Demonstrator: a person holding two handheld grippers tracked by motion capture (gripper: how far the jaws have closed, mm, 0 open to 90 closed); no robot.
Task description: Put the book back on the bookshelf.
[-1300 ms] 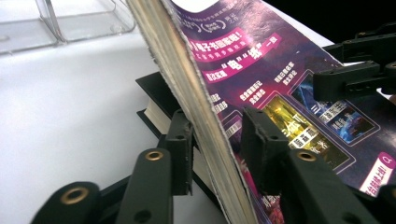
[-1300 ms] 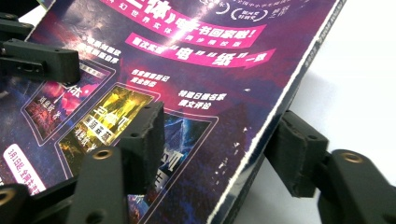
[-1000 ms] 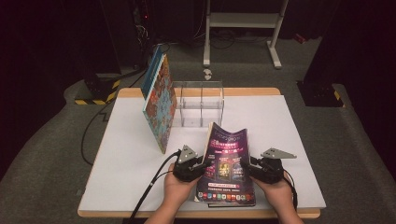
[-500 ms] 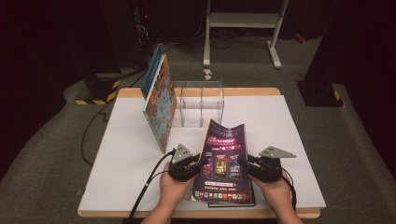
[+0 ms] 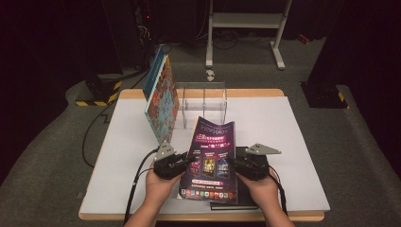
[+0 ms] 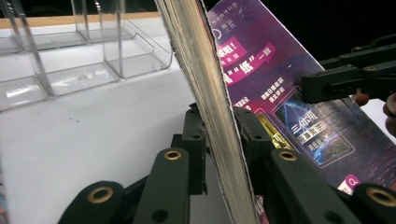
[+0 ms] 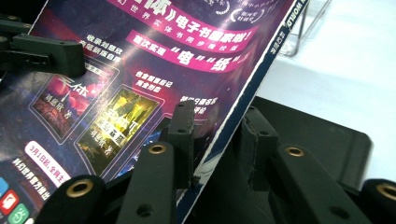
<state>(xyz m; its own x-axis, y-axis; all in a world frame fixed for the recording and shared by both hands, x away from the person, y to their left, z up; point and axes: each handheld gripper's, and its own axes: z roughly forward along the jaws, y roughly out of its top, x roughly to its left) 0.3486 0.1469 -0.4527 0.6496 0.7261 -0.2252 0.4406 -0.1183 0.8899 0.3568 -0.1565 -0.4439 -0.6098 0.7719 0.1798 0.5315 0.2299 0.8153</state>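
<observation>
Magazine [image 5: 211, 161], glossy purple cover bowed upward, pinched at both side edges by left tongs [image 5: 188, 162] and right tongs [image 5: 235, 165].

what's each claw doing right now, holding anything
Left claw: shut on the purple magazine, clamping its left edge.
Right claw: shut on the same magazine, clamping its right edge.

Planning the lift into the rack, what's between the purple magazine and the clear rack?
Bare white table separates the purple magazine from the clear rack, seen in the high view.
</observation>
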